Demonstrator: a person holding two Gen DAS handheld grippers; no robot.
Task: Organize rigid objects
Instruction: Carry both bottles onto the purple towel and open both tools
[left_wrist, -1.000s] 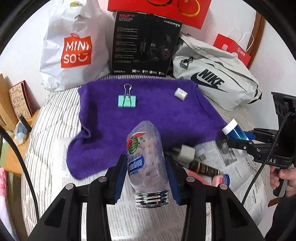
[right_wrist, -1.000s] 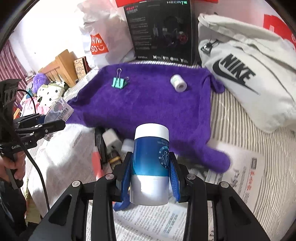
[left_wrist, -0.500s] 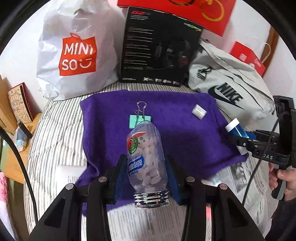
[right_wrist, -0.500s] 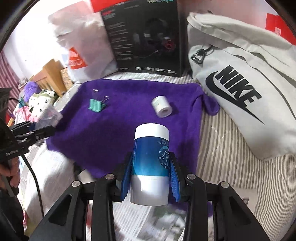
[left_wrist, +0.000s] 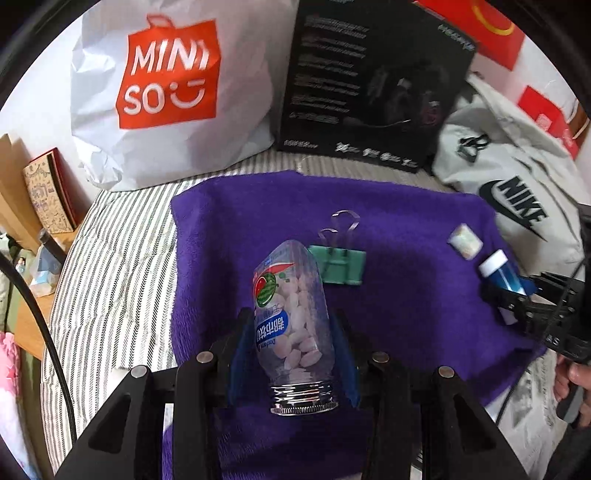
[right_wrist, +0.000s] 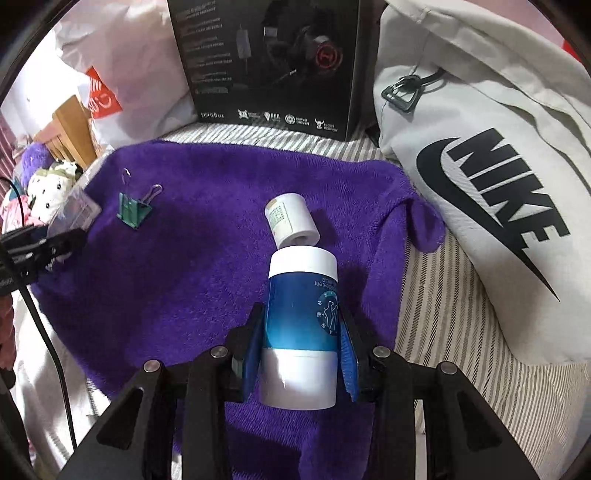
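Observation:
My left gripper (left_wrist: 293, 328) is shut on a clear bottle of white tablets (left_wrist: 291, 314), cap end toward the camera, held over the purple towel (left_wrist: 229, 229). My right gripper (right_wrist: 301, 328) is shut on a blue and white bottle (right_wrist: 301, 317), held over the same purple towel (right_wrist: 207, 229). A green binder clip (left_wrist: 340, 262) and a small white roll (left_wrist: 465, 242) lie on the towel. The clip (right_wrist: 133, 210) and the roll (right_wrist: 291, 221) also show in the right wrist view. The right gripper's blue bottle (left_wrist: 502, 273) shows at the right of the left wrist view.
A white Miniso bag (left_wrist: 166, 92), a black headset box (left_wrist: 369, 81) and a grey Nike bag (right_wrist: 498, 184) stand behind the towel on the striped bed (left_wrist: 110, 258). Wooden furniture and soft toys (right_wrist: 48, 181) are at the left.
Both grippers have moved forward from over the newspaper to over the purple towel, each still holding its bottle. The clip and roll now look closer.

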